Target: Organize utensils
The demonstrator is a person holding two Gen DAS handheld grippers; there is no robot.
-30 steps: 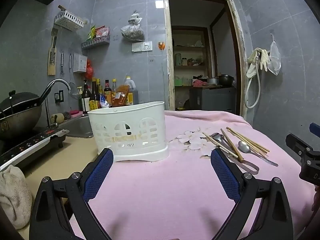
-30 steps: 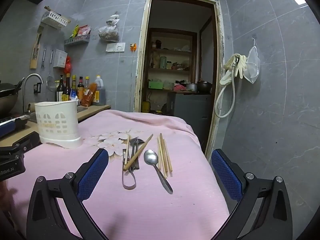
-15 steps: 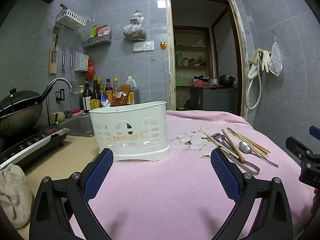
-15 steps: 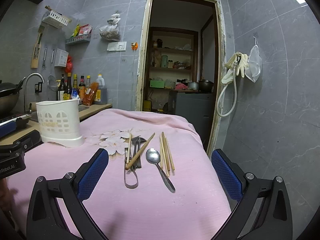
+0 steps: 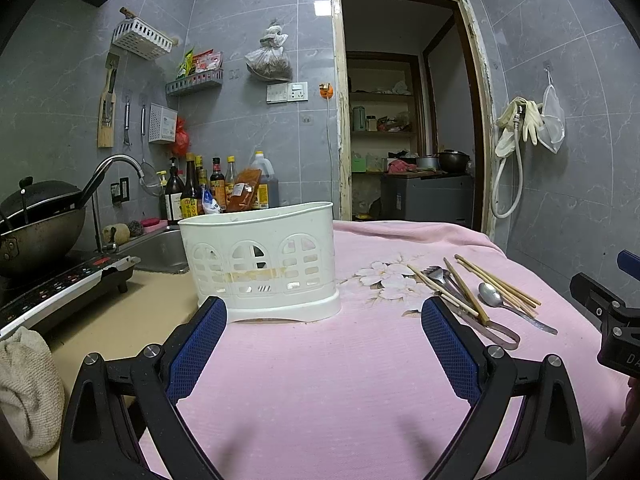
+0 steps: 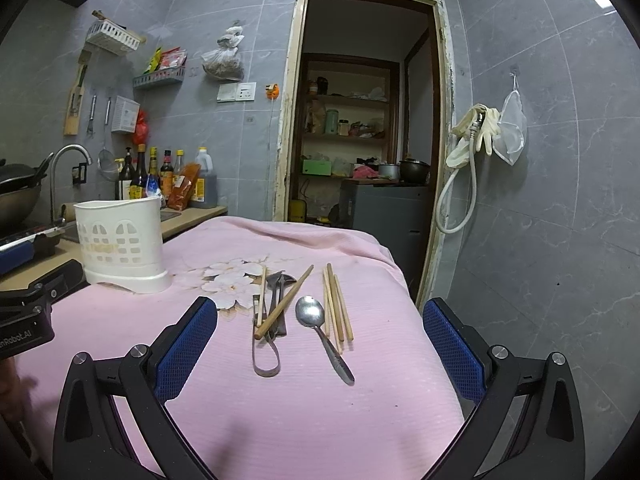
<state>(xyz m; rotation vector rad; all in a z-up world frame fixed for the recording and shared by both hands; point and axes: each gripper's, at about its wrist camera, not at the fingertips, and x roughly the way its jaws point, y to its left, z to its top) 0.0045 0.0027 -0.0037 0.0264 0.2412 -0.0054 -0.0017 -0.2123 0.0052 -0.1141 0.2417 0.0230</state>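
Note:
A white plastic utensil holder stands on the pink cloth, also in the right wrist view at the left. Loose utensils lie on the cloth: a metal spoon, several wooden chopsticks, one chopstick across metal tongs and a fork. They show in the left wrist view at the right. My left gripper is open and empty, just in front of the holder. My right gripper is open and empty, hovering before the utensils.
The pink flowered cloth covers the table. At the left are a sink, an induction cooker with a wok, sauce bottles and a rag. A doorway is behind.
Both grippers have drifted slightly; the holder and the utensils sit a little higher and closer in their views. Nothing was taken hold of.

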